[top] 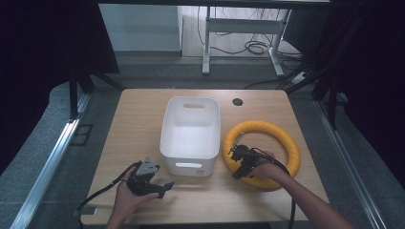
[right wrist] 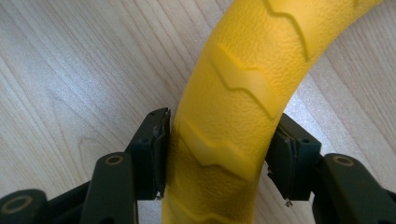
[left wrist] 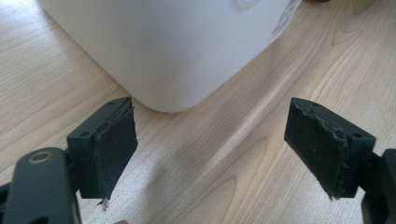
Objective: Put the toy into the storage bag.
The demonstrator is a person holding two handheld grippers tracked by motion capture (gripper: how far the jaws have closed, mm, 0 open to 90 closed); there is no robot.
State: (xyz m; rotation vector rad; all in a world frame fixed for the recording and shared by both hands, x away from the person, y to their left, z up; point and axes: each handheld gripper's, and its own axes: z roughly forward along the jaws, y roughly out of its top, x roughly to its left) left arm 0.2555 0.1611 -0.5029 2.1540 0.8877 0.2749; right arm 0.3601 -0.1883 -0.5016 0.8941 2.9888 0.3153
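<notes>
The yellow ring (top: pixel 261 153) lies flat on the wooden table (top: pixel 138 114), just right of the white tub (top: pixel 191 136). The right gripper (right wrist: pixel 217 154) has its jaws pressed against both sides of the ring's near-left part. The left gripper (left wrist: pixel 210 149) sits wide open and empty near the tub's front corner.

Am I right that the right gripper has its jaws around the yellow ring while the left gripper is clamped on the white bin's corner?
Not quite. The left gripper is open and holds nothing; the left gripper view shows the white bin beyond its jaws. The right gripper does have its jaws around the yellow ring.
</notes>
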